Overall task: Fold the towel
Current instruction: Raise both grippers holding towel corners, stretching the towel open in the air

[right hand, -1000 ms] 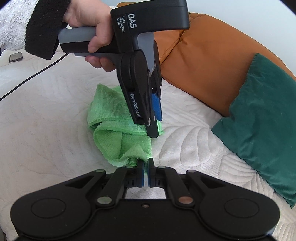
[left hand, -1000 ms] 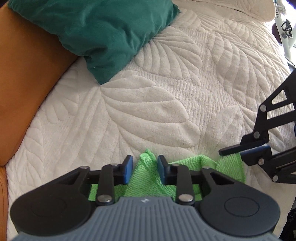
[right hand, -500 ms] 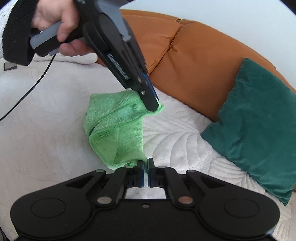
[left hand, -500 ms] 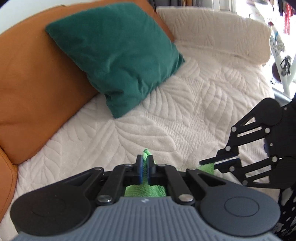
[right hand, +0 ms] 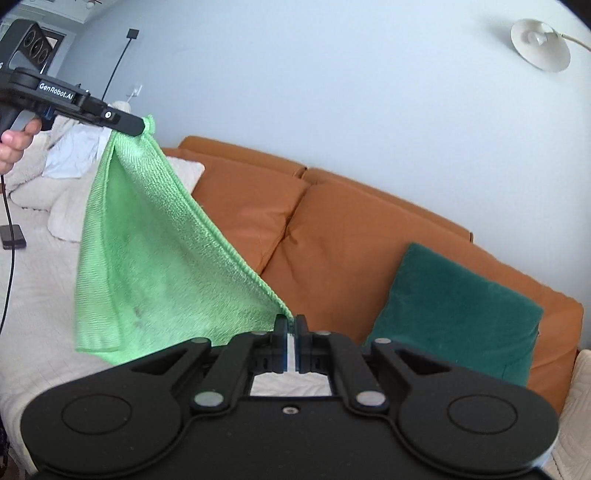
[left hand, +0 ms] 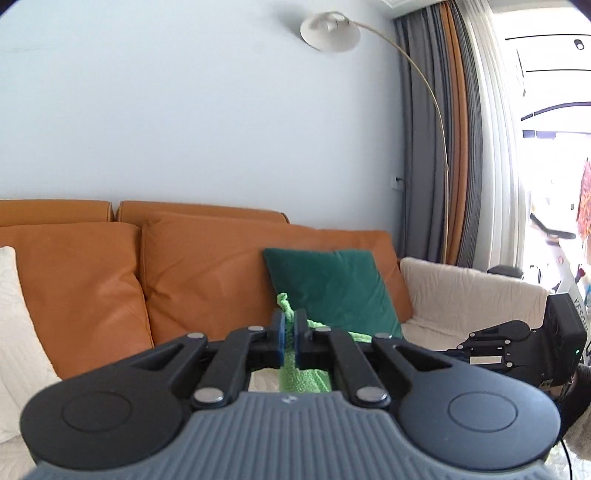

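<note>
A bright green towel (right hand: 155, 266) hangs in the air above the sofa, stretched between both grippers. My left gripper (left hand: 290, 332) is shut on one top corner, and the towel (left hand: 301, 378) shows between and below its fingers. In the right wrist view the left gripper (right hand: 138, 127) holds that corner at the upper left. My right gripper (right hand: 291, 334) is shut on the other corner, with the towel edge running taut between them. The right gripper (left hand: 480, 350) shows at the right of the left wrist view.
An orange leather sofa (right hand: 332, 236) with a white quilted cover (right hand: 33, 288) lies below. A dark green cushion (right hand: 458, 314) leans against the backrest at right. A floor lamp (left hand: 330, 31) arches overhead. A black cable (right hand: 9, 236) and a dark device lie at left.
Both grippers have lifted the towel off the sofa cover and tilted up toward the wall. The towel has opened from a bunch into a hanging sheet.
</note>
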A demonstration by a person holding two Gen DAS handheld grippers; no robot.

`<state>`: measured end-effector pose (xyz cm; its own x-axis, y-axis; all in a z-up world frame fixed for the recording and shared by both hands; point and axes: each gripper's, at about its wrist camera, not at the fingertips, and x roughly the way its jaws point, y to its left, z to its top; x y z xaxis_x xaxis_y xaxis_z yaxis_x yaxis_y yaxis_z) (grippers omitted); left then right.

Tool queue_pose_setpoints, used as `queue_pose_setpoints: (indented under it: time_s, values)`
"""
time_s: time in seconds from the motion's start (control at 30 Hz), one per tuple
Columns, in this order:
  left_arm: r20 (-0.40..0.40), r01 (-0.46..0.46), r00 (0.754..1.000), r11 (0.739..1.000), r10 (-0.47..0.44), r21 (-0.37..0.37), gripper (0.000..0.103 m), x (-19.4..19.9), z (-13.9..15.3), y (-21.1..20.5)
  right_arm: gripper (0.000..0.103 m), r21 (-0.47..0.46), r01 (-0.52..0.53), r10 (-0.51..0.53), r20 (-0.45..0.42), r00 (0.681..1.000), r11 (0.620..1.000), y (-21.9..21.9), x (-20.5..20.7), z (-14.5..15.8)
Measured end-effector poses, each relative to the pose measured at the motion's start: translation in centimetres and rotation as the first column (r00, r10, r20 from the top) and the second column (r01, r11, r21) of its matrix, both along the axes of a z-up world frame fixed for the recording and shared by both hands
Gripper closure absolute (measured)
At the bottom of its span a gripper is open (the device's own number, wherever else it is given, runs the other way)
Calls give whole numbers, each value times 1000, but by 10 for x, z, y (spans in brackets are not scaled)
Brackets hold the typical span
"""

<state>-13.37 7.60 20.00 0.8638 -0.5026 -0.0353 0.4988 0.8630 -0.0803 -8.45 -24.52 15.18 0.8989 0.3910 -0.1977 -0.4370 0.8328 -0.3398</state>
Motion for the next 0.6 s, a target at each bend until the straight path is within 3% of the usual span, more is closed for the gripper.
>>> queue_pose_setpoints:
  time_s: [0.07, 0.27, 0.33, 0.47, 0.6]
  values:
    - [2, -9, 1000, 1000, 9, -18, 98, -29, -2, 6, 101, 9, -10, 10, 27, 1000, 1000, 1, -22, 9]
    - [-147, -56, 988, 998, 57, 6, 98, -61, -39, 10, 100, -12, 10, -10, 3, 1000, 1000, 4, -68, 10]
    - [-211, -71, 975, 997, 69, 1, 98, -52, -58, 9, 100, -48, 35, -36, -14, 999, 998, 9, -65, 4]
    - [-310, -150, 941, 989, 138, -14, 98, -18, -104, 8, 100, -90, 70, -82, -136, 987, 993, 19, -29, -24]
    - [-381, -234, 898, 972, 220, 10, 98, 25, -151, 1, 100, -115, 104, -133, -276, 952, 988, 32, 10, -66]
